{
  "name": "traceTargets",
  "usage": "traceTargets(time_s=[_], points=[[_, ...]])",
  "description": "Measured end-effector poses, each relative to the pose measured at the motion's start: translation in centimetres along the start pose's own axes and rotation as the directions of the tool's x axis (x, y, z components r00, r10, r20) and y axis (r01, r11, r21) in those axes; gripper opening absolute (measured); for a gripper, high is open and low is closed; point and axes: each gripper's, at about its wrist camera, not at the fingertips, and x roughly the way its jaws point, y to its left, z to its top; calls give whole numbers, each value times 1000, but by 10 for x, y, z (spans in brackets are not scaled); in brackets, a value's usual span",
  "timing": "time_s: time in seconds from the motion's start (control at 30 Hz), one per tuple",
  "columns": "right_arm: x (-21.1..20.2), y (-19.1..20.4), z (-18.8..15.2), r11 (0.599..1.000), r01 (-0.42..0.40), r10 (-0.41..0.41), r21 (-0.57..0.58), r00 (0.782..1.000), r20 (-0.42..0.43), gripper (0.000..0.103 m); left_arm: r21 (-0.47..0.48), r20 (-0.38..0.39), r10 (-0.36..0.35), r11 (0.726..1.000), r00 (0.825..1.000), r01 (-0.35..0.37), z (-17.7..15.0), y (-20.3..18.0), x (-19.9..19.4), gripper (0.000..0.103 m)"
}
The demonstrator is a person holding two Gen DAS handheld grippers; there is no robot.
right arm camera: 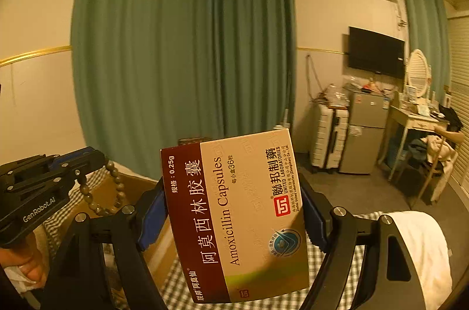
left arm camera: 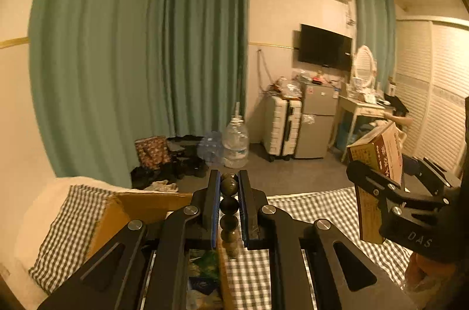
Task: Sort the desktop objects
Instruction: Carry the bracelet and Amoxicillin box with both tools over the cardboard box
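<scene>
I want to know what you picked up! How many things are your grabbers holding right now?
2. A bead bracelet sits pinched in the left gripper, and a medicine box is clamped in the right gripper. Nothing else looks held.

Bead bracelet left of medicine box; both above checked cloth; cardboard box below-left.

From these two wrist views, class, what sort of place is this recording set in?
Most likely a lived-in bedroom or small studio: a checked bed cover lies below the grippers, a wall-mounted TV hangs above a small fridge, and a suitcase stands beside it.
</scene>
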Motion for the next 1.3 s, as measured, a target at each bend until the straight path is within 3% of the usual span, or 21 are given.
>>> traceTargets(time_s=[0.4,0.73,0.93,1.17,1.3], points=[[33,56,0,993,-110,109,-34,994,-17,78,-139,-56,101,984,993,-108,-19,75,10,11],[65,99,-12,978,-196,192,-67,979,-62,78,-155,-121,144,975,982,-162,-37,95,22,11],[89,117,-20,972,-227,221,-65,971,-93,78,-168,-201,182,962,962,-217,-53,112,36,11],[129,139,-37,962,-268,255,-56,951,-173,78,-152,-324,171,961,931,-230,-77,127,68,11],[149,148,-45,957,-284,264,-63,940,-217,78,-154,-345,183,957,921,-247,-84,129,76,11]])
